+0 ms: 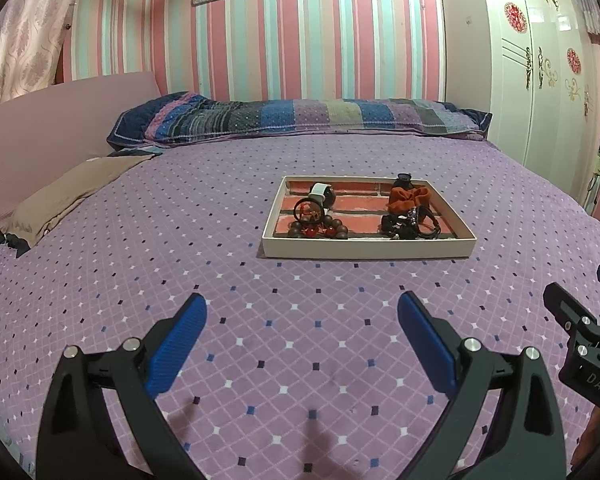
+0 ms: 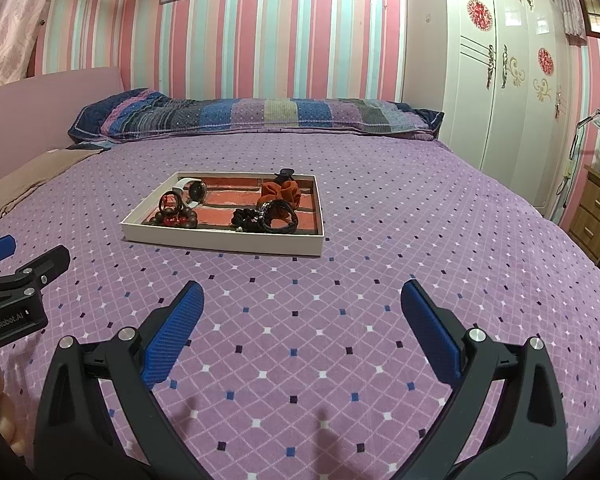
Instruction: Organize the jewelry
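Both grippers are hovering side by side over the purple diamond-patterned bedspread (image 1: 300,200), and nothing is sitting between the fingers of either one. The left gripper (image 1: 302,340) is holding its blue-padded jaws spread wide apart, and the right gripper (image 2: 302,328) is doing the same. The shallow white tray (image 2: 220,246) with the red brick-pattern lining is lying flat on the bed ahead of them, well apart from both. Inside it, at the left end, a white-strapped watch (image 2: 192,192) is leaning above a dark wooden bead bracelet (image 2: 176,218) with red beads (a small red-and-black ring-shaped piece is lying between them, too small to identify). At the right end, an orange scrunchie (image 2: 282,192) is resting behind a heap of black hair ties (image 2: 268,218). A long patchwork pillow (image 1: 300,118) is stretching along the striped wall
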Demonstrator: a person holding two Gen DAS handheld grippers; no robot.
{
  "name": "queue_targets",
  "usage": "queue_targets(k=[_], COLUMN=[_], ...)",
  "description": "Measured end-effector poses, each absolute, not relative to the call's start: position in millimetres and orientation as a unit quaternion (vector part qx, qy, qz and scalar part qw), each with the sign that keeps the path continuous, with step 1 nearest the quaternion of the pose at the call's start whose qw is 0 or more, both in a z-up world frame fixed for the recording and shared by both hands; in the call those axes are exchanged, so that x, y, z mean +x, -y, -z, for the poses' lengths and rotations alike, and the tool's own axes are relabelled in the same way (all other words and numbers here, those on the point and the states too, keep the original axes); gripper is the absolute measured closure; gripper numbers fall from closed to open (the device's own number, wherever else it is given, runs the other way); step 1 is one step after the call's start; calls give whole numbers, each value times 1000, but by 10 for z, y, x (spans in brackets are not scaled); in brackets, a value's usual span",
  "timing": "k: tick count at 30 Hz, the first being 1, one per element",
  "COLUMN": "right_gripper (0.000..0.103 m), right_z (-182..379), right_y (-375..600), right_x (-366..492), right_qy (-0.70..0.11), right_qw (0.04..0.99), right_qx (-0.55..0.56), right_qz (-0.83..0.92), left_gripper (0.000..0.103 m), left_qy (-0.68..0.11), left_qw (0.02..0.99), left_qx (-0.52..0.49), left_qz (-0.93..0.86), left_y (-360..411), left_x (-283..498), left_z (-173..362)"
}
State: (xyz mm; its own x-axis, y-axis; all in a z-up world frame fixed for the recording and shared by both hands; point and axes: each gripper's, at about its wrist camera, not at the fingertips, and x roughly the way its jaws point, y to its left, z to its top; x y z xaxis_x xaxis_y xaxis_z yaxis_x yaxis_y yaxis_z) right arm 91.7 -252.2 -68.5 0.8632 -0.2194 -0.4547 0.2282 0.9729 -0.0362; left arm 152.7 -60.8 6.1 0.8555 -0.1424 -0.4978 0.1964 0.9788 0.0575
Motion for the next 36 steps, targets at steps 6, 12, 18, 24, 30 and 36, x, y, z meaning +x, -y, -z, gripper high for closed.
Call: queue_targets(k=[6, 12, 18, 24, 30, 36], right_gripper=[7, 7, 7, 7, 7, 7], right_z=[662, 654, 646, 637, 636, 638], right_y=[2517, 2518, 2521, 2526, 2527, 2530], right_x=[896, 877, 883, 885, 882, 876], right_qy=[-231, -229, -229, -228, -227, -227], right_qw=[966, 966, 966, 966, 967, 967], right_qx=[10, 10, 11, 12, 12, 12], right_qz=[118, 119, 118, 119, 118, 119], left_gripper=[9, 9, 9, 9, 9, 9], left_qy=[-249, -249, -247, -248, -246, -247], left_qw=[963, 963, 963, 963, 964, 964], left_qx=[57, 57, 58, 56, 60, 59], left_qz=[89, 88, 86, 84, 81, 81], left_y=[621, 626, 627, 624, 619, 613], left_x=[1509, 1504, 1497, 1498, 1493, 1492], left_z=[-71, -69, -73, -89, -99, -96])
